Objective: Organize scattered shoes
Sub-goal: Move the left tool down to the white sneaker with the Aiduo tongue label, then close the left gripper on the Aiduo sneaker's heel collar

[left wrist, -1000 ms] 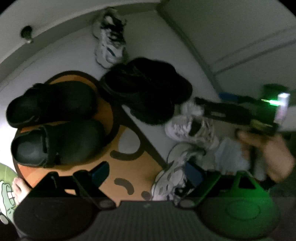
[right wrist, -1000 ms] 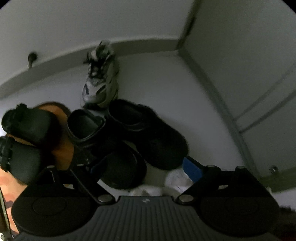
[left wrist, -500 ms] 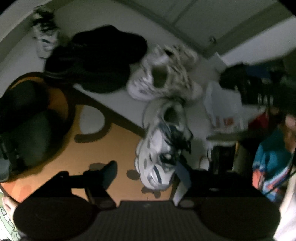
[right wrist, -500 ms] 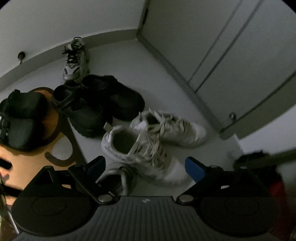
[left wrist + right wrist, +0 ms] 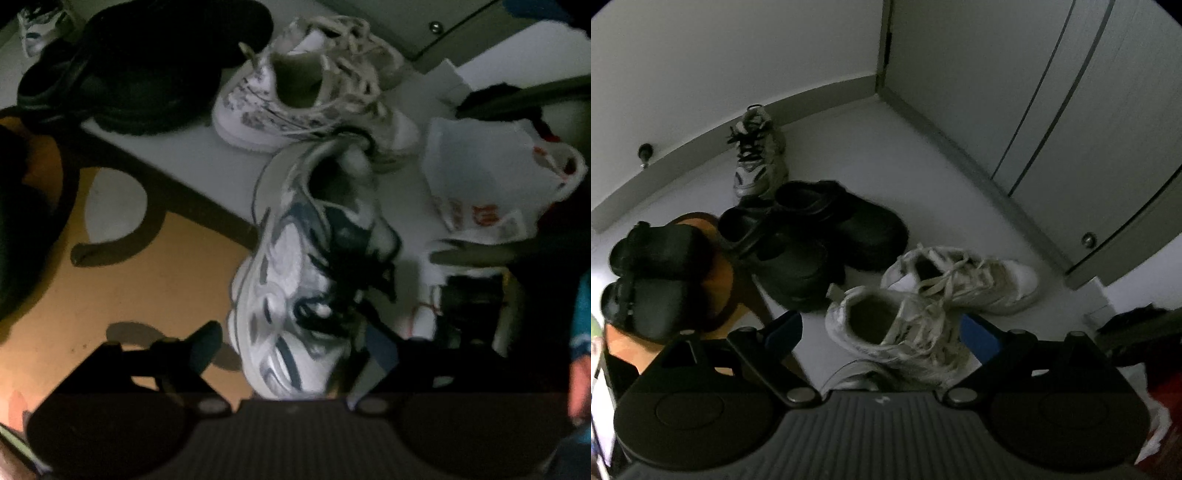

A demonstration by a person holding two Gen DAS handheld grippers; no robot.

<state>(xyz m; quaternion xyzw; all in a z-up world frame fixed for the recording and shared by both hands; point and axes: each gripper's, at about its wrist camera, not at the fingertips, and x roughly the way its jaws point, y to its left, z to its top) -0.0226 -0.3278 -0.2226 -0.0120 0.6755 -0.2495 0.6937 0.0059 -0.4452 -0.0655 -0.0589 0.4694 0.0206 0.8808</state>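
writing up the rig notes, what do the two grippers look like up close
Both match: a dark ribbed central body flanked by two round black discs, with black angular fingers carrying blue pads, as on the right gripper. The left gripper looks the same, dimmer. No cables visible.

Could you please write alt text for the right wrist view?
The open right gripper hovers over a white sneaker on the floor, its mate just beyond, with black clogs and a grey sneaker toward the wall.

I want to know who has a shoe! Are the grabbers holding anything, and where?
Nothing is held. The left gripper is open around the grey running shoe, not pinching it. The right gripper is open over a white sneaker.
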